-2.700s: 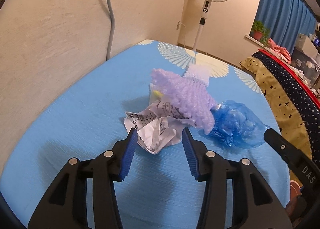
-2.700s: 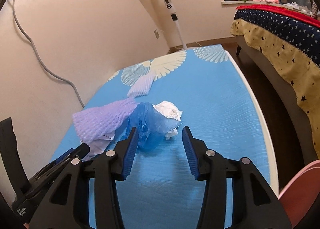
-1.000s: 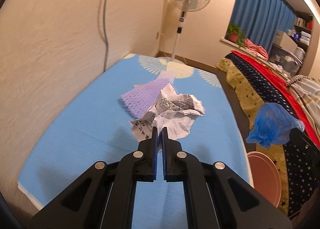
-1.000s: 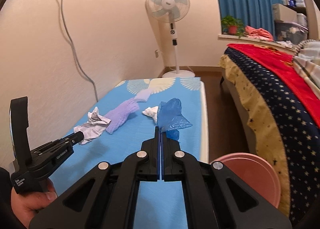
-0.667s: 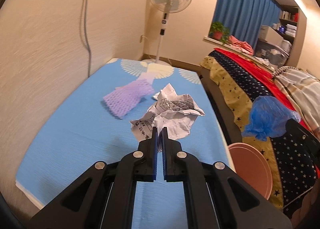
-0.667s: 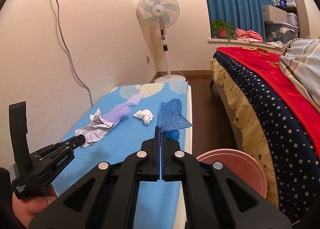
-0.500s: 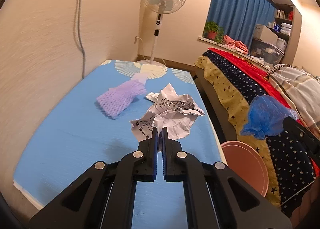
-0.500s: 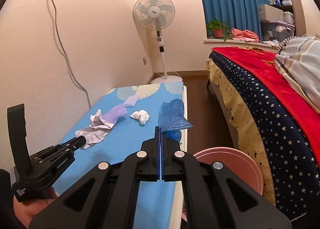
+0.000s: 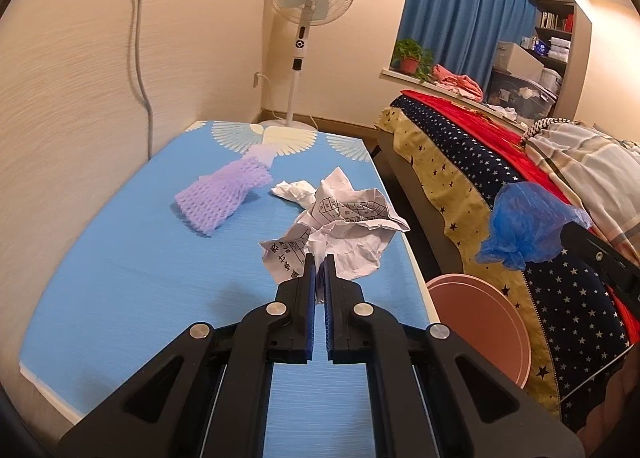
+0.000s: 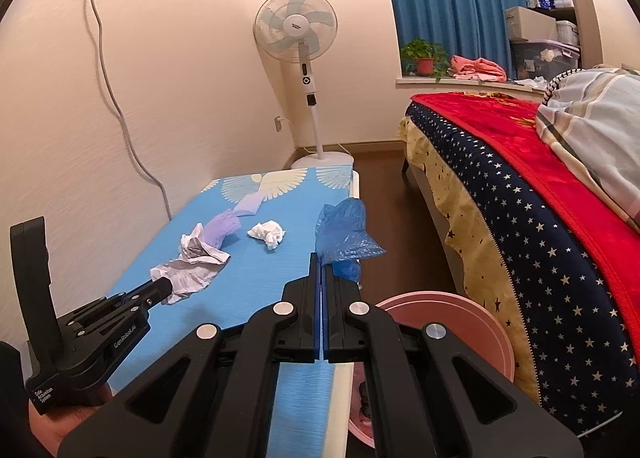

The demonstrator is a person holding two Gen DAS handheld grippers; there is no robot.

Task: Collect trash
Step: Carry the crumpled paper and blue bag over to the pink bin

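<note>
Left gripper fingers clamped on crumpled paper, lifted off blue tabletop. Right gripper pinching blue plastic bag near the tabletop edge, pink bin below: probably carrying both for a drop. Purple foam net and tissue wad left lying on tabletop.

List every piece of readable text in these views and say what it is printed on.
"GenRobot.AI": side of the left gripper body.
"Data Acquisition System": its handle end.
Crumpled paper: printed grid with numbers and characters, too creased to read.
Fan hub badge: too small to read.
Shelf boxes: too blurred to read.
</note>
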